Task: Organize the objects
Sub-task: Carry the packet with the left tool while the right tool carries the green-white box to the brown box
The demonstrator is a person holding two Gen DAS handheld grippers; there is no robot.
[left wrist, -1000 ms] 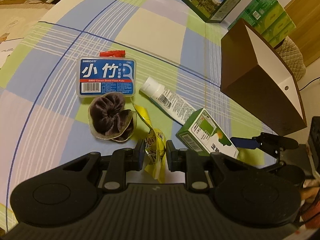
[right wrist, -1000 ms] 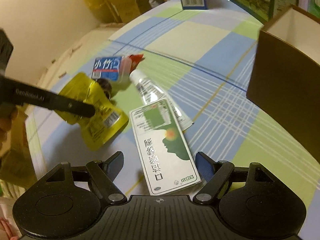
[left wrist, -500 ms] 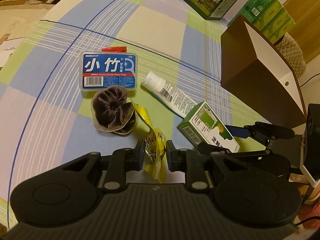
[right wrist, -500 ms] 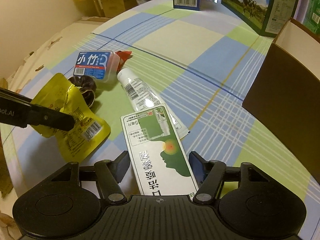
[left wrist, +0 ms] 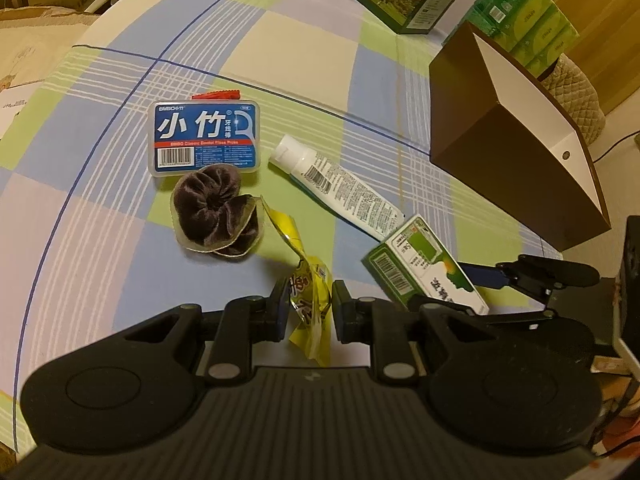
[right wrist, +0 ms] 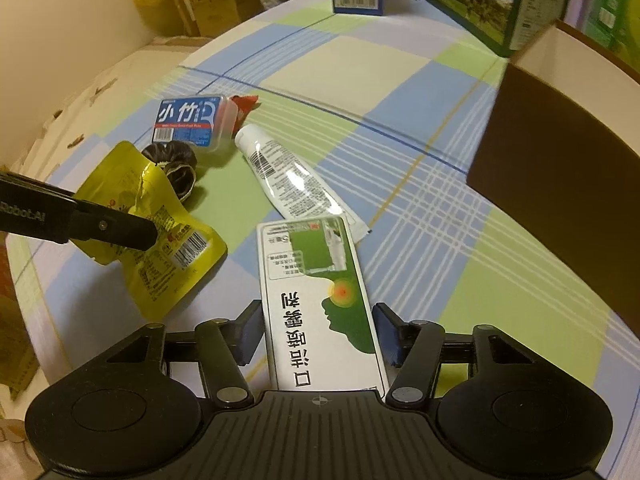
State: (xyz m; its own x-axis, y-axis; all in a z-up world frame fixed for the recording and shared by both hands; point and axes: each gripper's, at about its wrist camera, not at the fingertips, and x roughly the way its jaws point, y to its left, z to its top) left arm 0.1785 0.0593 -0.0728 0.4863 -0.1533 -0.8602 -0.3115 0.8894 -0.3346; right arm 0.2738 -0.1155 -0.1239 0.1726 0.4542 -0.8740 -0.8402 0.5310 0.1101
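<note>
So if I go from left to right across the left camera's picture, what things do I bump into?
Floss box → scrunchie → yellow pouch in the left gripper → white tube → green box → brown box.

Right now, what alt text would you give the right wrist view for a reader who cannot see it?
The right gripper straddles a green and white box on a checked tablecloth, its fingers at the box's sides. To the left, the left gripper pinches a yellow pouch; behind lie a white tube, a blue floss box and a dark scrunchie.
</note>
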